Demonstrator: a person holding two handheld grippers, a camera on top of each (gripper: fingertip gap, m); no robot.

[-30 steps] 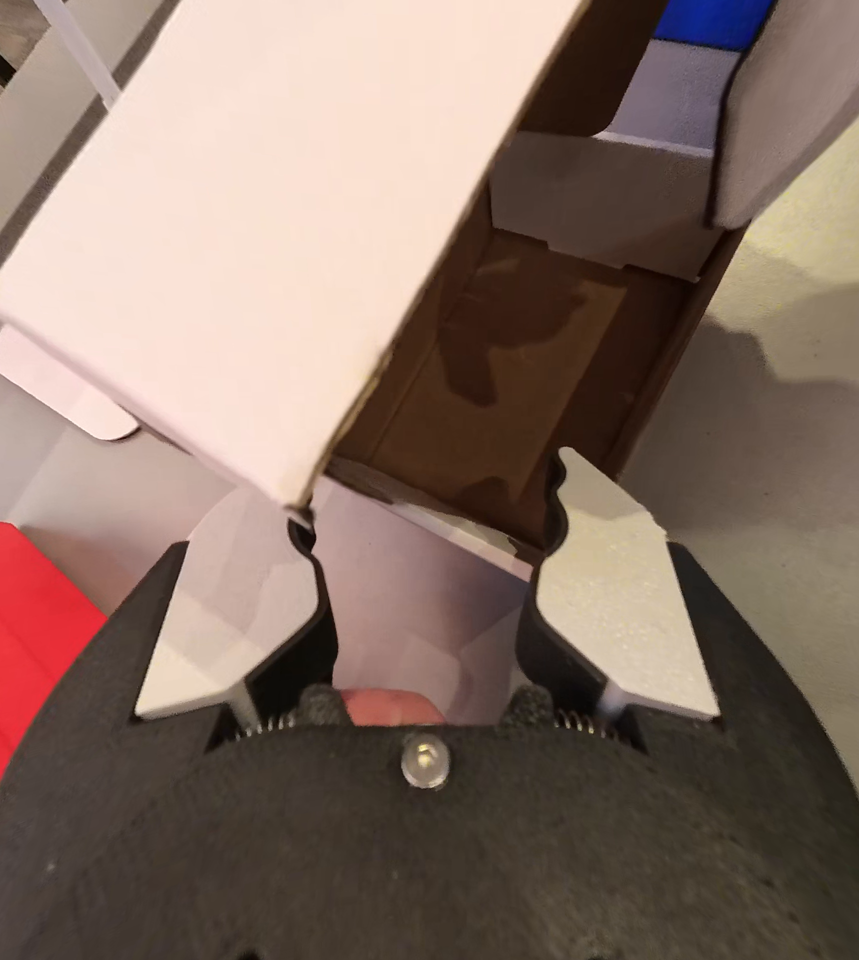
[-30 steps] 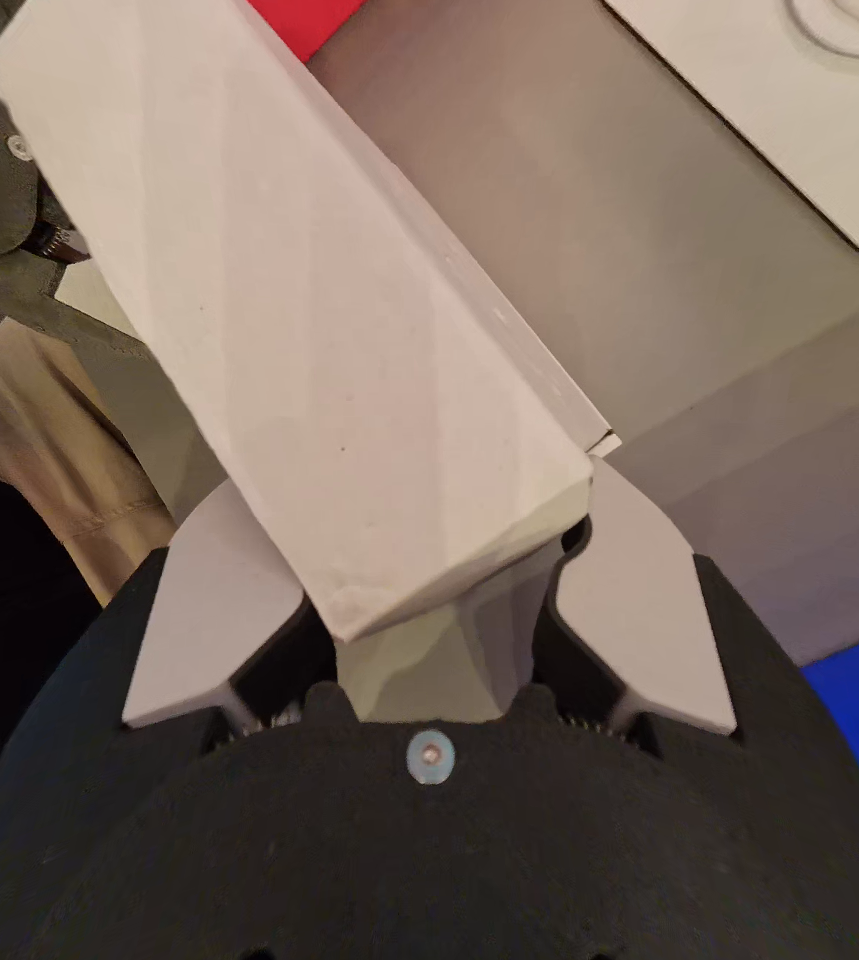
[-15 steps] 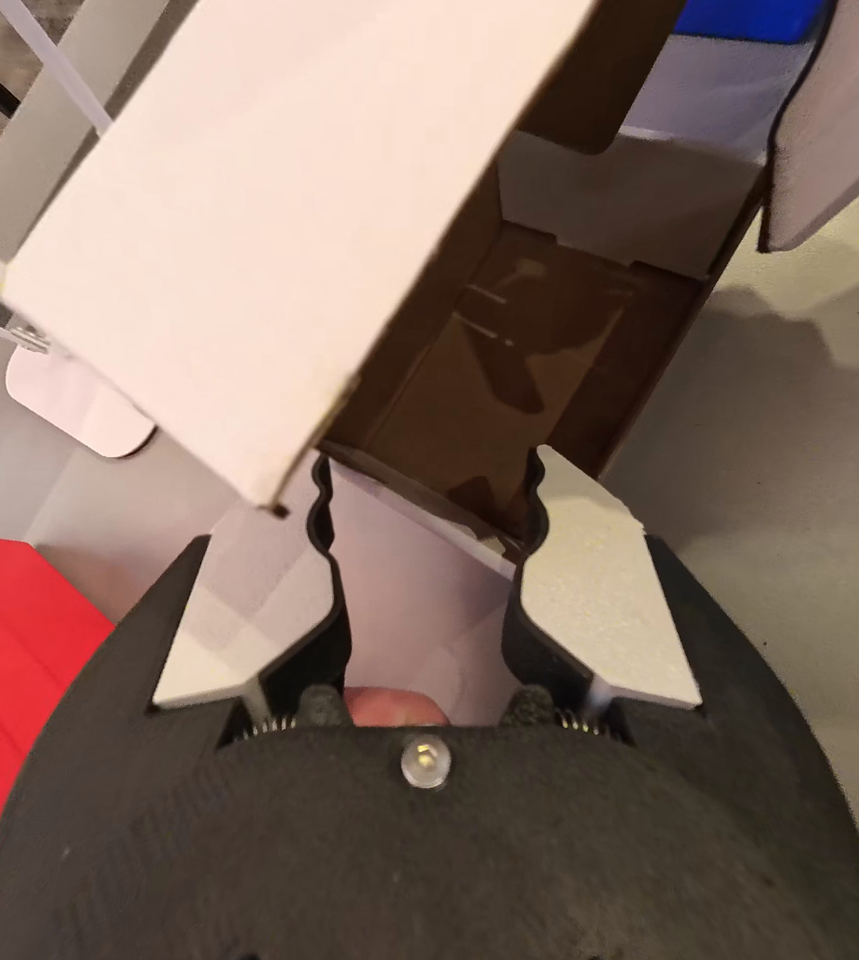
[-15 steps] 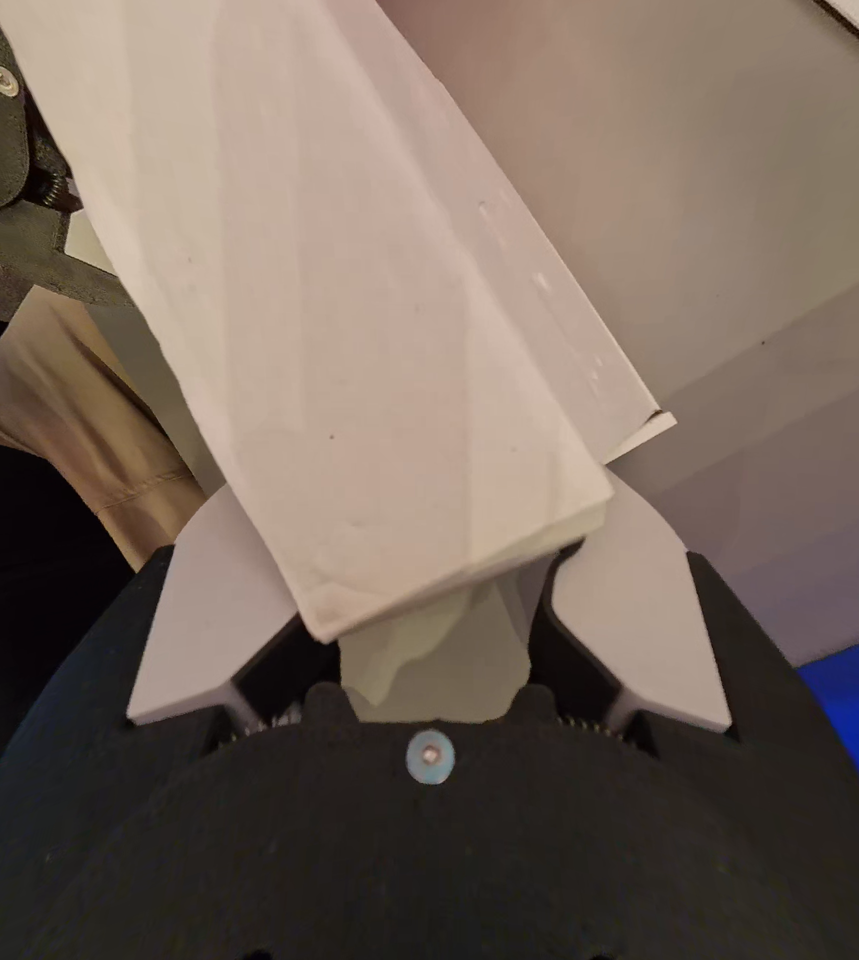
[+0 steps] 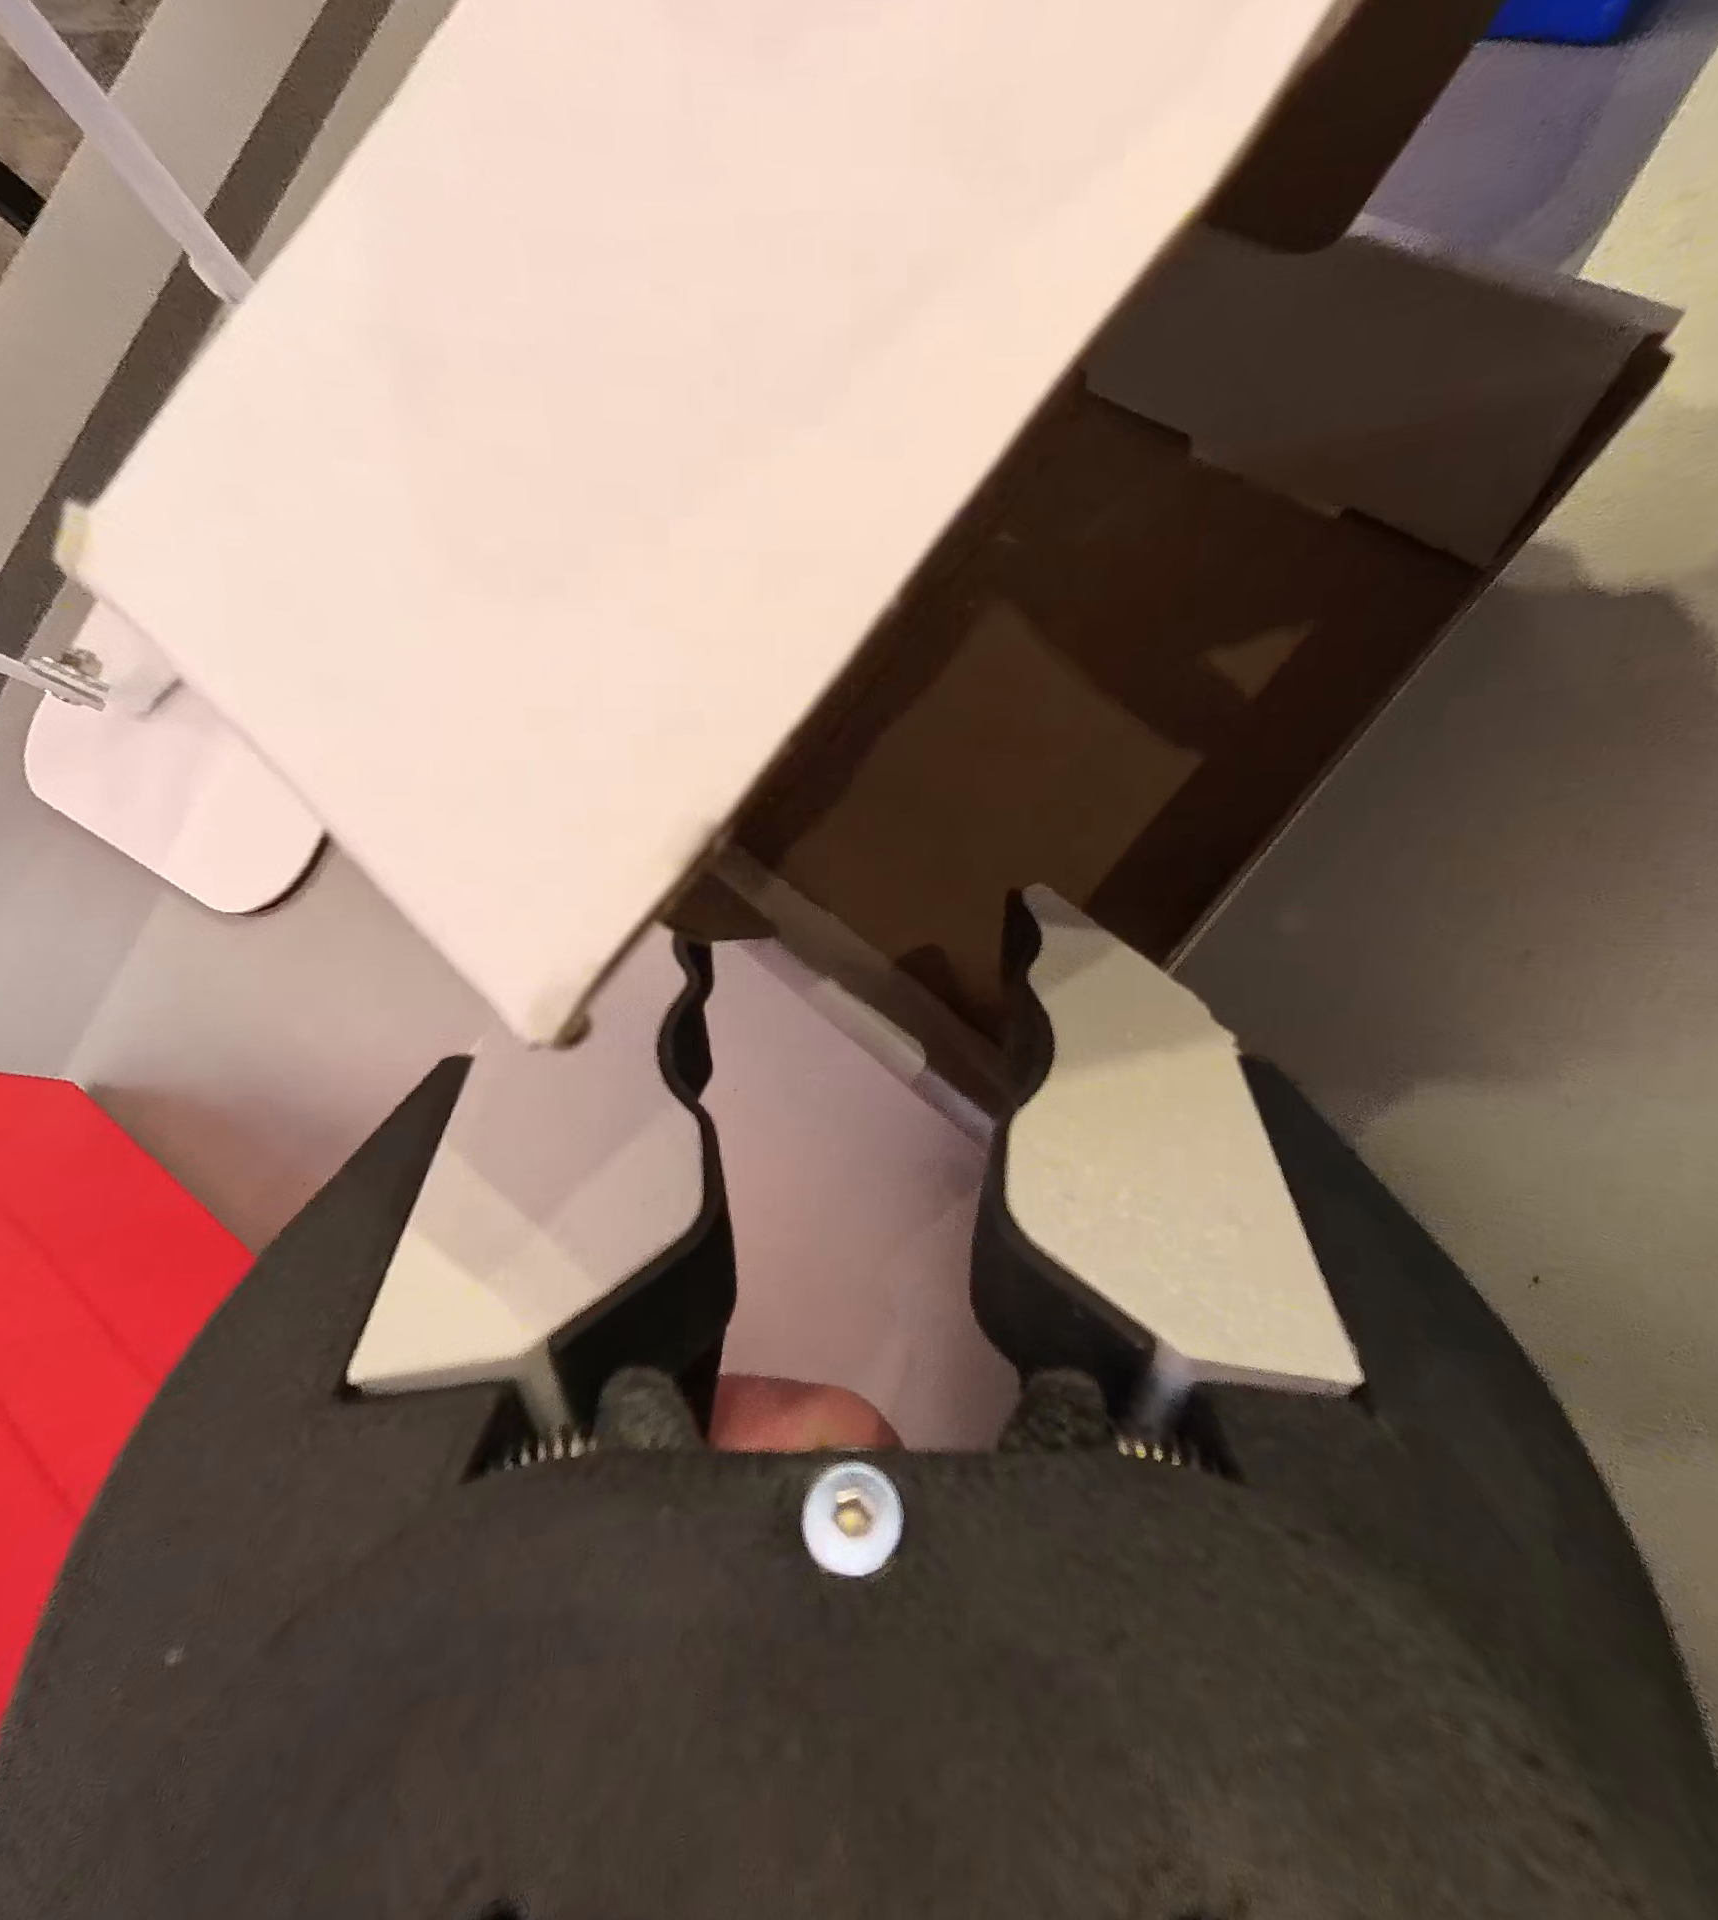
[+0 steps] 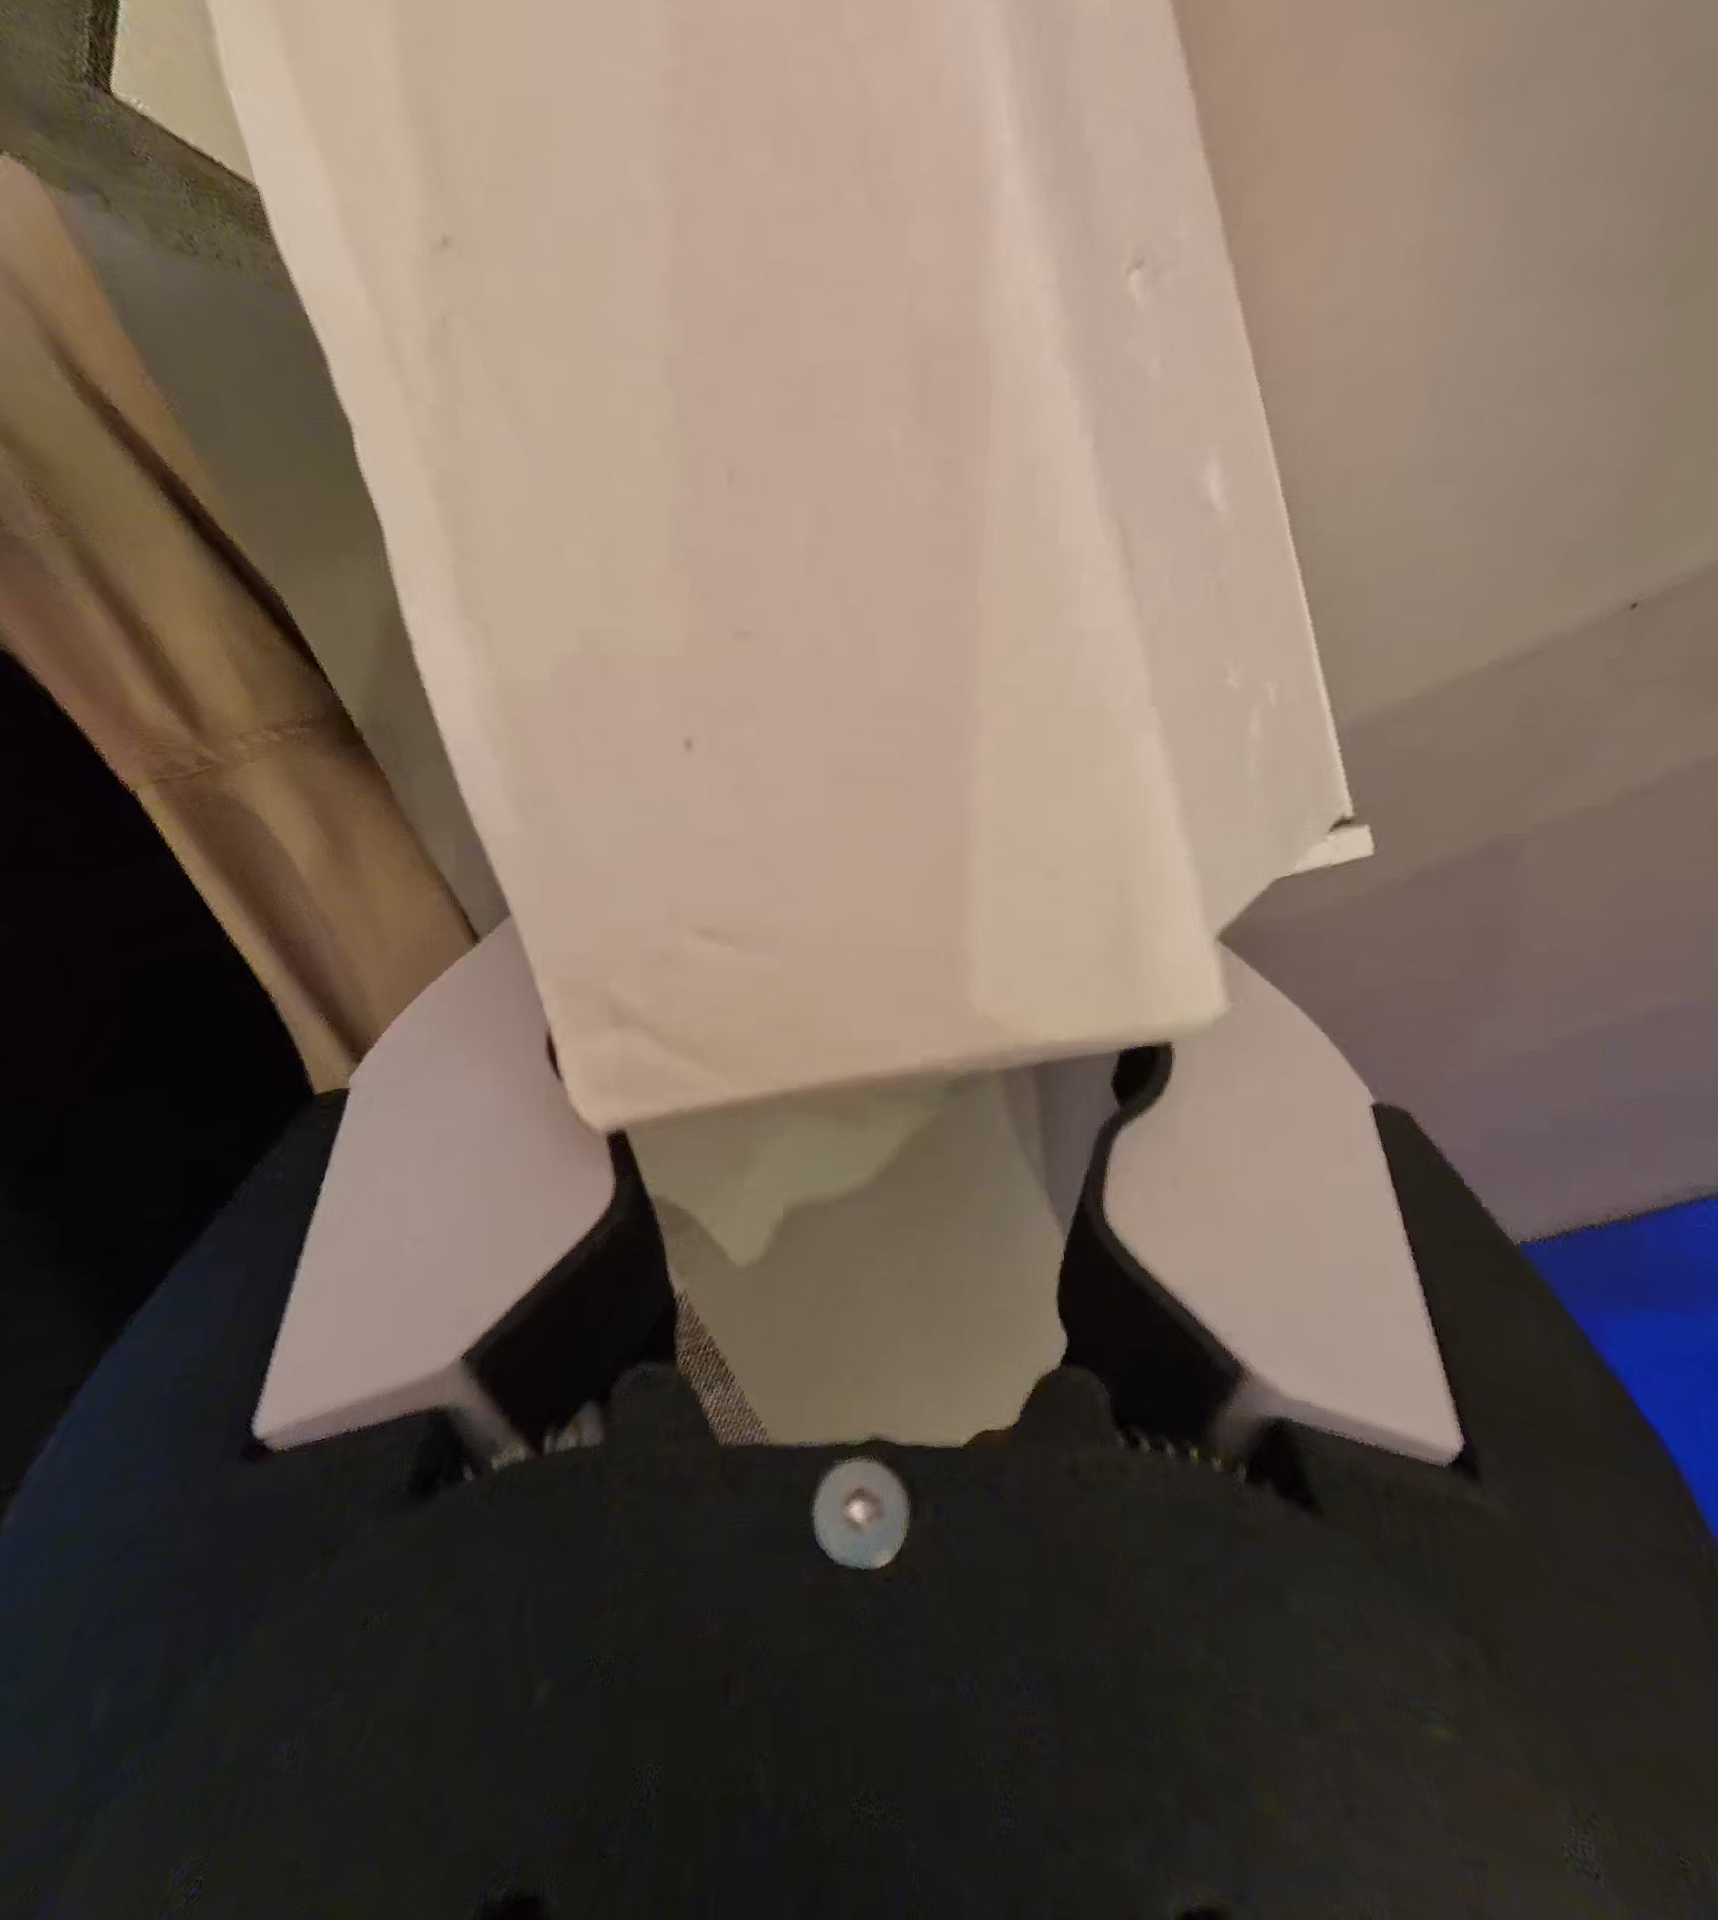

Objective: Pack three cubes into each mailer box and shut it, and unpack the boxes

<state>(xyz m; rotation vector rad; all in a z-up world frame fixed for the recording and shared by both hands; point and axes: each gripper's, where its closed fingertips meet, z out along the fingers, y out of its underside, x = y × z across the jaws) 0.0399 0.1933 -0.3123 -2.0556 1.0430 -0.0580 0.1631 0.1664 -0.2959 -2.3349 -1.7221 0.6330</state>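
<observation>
The left gripper (image 5: 855, 935) stands wide around the near wall of the open box (image 5: 1094, 748), whose empty brown floor runs toward 1 o'clock; likely steadying it. The right gripper (image 6: 855, 1060), also wide, meets the lid (image 6: 782, 520) at 12, probably swinging it

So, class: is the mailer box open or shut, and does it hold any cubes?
Open: the mailer box shows its brown inside under the raised lid. No cubes show in the visible part.

Both wrist cameras look along their tongs, very near the shared mailer box (image 5: 564, 436).
</observation>
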